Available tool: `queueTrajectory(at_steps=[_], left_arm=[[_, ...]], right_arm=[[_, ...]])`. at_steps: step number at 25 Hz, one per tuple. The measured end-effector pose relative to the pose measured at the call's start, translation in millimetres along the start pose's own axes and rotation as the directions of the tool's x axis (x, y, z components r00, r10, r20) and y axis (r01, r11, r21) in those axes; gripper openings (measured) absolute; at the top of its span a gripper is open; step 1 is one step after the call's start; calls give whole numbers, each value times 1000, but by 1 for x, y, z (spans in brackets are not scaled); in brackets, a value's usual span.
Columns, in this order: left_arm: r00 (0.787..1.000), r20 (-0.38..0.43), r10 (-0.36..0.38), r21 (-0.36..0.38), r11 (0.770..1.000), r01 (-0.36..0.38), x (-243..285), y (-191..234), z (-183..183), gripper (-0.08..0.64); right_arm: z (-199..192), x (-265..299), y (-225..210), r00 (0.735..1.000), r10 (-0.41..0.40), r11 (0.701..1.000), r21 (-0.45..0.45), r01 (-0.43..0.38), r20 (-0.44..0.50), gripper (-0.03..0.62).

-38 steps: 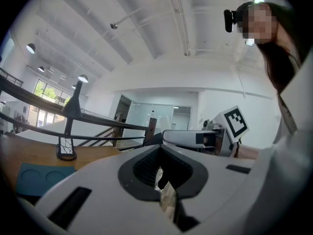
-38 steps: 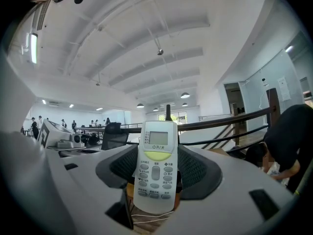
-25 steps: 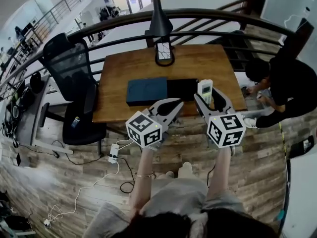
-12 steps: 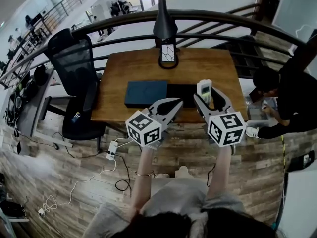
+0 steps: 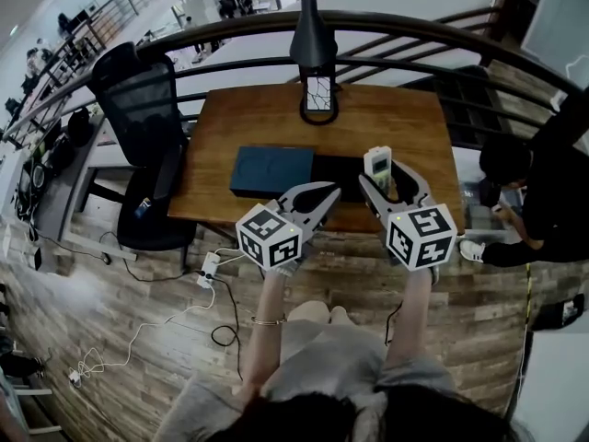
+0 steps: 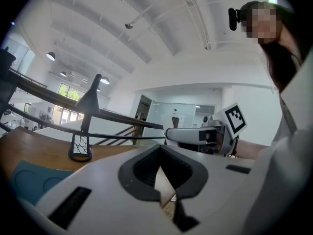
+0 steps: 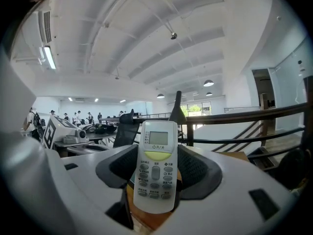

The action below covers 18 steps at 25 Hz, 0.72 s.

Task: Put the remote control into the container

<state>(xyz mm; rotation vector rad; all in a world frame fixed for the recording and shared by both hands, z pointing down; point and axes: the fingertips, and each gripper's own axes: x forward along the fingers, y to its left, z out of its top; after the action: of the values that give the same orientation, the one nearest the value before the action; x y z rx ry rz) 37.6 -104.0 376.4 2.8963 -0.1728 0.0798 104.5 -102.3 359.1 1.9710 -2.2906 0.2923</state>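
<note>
A white remote control [image 5: 378, 165] with a small screen stands upright between the jaws of my right gripper [image 5: 387, 179], which is shut on it above the table's front right part. In the right gripper view the remote [image 7: 155, 170] fills the gap of the right gripper [image 7: 155, 182]. A dark blue flat box [image 5: 271, 170] lies mid-table, with a black open tray [image 5: 339, 166] joined to its right side. My left gripper [image 5: 321, 192] hovers at the table's front edge, shut and holding nothing. Its jaws meet in the left gripper view [image 6: 164, 199], where the blue box [image 6: 27, 180] shows at lower left.
A black desk lamp [image 5: 313, 49] stands at the back of the wooden table [image 5: 405, 122]. A black office chair [image 5: 138, 122] is at the left, a curved railing [image 5: 433, 28] runs behind, and a person in black [image 5: 543, 187] crouches at the right. Cables lie on the floor [image 5: 147, 334].
Both grippers hold nearly the same pose, with the remote still gripped. The head view has drifted slightly, and the crouching person at the right has shifted position.
</note>
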Motion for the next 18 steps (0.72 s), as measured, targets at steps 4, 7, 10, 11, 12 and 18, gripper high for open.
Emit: queueTrajectory(at_steps=[4,7,10,11,12,18], left_arm=[[1000,-17,-2,-15,1000,1,4,14,-4,3],[999,-28,-15,-23,1000,14,9,28,-8,3],[998,-59,-28,-31,999,27,15,44,-14,3],[997,-75,-34,-31,999,32,17,48,-17,3],[995,-91,-40,-31,999,37,20,53,-20,3],[991,-112,-71,-68,996,64,34,82,-33,3]], right_arm=[[-7,15,-3,1000,4,1000,17,-4,-19,251],[-14,33,-5,999,5,1000,25,-4,-36,251],[-16,52,-5,998,8,1000,17,-7,-56,252],[-16,58,-6,998,5,1000,18,-4,-61,251],[-17,64,-7,998,1,1000,19,0,-67,252],[-33,92,-18,993,-14,1000,14,16,-119,251]])
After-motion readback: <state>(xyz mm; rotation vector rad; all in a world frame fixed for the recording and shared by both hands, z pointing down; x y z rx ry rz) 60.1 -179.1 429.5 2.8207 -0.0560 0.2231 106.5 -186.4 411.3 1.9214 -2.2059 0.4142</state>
